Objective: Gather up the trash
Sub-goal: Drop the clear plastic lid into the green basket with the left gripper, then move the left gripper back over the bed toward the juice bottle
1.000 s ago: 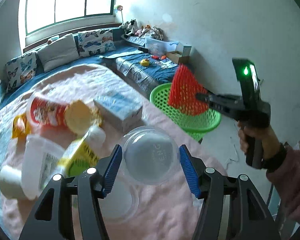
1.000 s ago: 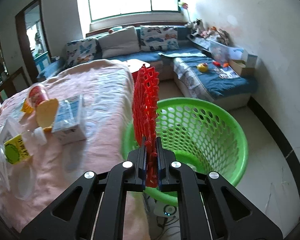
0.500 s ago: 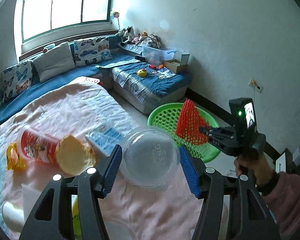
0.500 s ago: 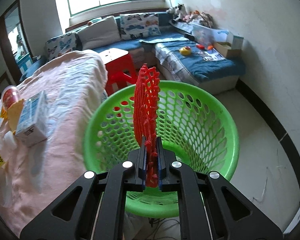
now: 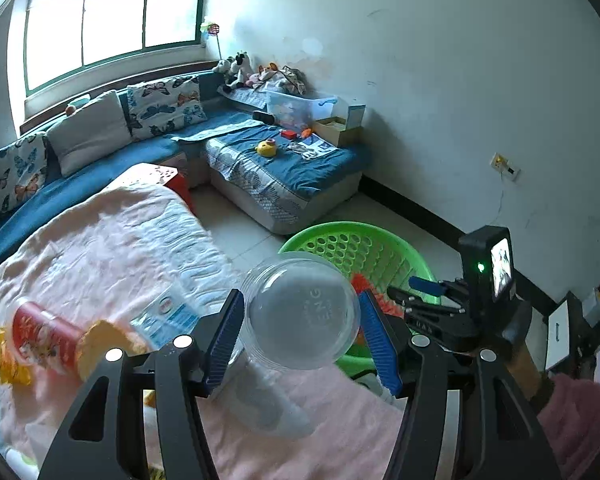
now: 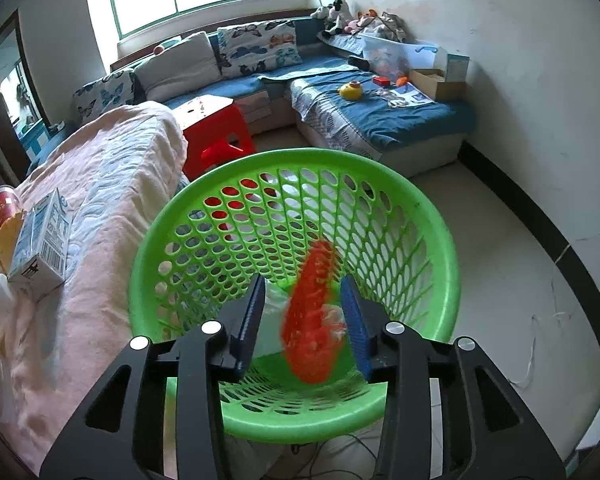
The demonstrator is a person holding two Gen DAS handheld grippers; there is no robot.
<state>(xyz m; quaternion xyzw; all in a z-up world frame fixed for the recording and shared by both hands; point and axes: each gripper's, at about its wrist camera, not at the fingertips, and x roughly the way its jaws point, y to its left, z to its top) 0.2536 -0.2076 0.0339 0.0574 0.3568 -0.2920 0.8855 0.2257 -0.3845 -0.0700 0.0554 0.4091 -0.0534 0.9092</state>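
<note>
Since 1 s ago: red mesh [image 6: 314, 312] out of the right gripper [image 6: 304, 316], now blurred between the blue pads [image 6: 252, 318] inside the green basket [image 6: 440, 240]. Jaws have just been opening, now apart, no pad contact visible; probably mid-fall or already resting on the bottom, blur too heavy to tell. Clear crumpled plastic under the mesh in the basket. Left gripper [image 5: 300, 320] shifted from above the trash pile toward the bed edge, basket now just behind it. Jaws clamped on a clear plastic dome lid [image 5: 302, 314], both pads on its rim, lid held above the pink blanket [image 5: 100, 240]. Still on the blanket: red snack tube [image 5: 40, 334] on its side with yellow end cap, blue-white carton [image 6: 40, 248] beside it. Right hand [image 5: 528, 364] and pink sleeve at lower right in left view.
</note>
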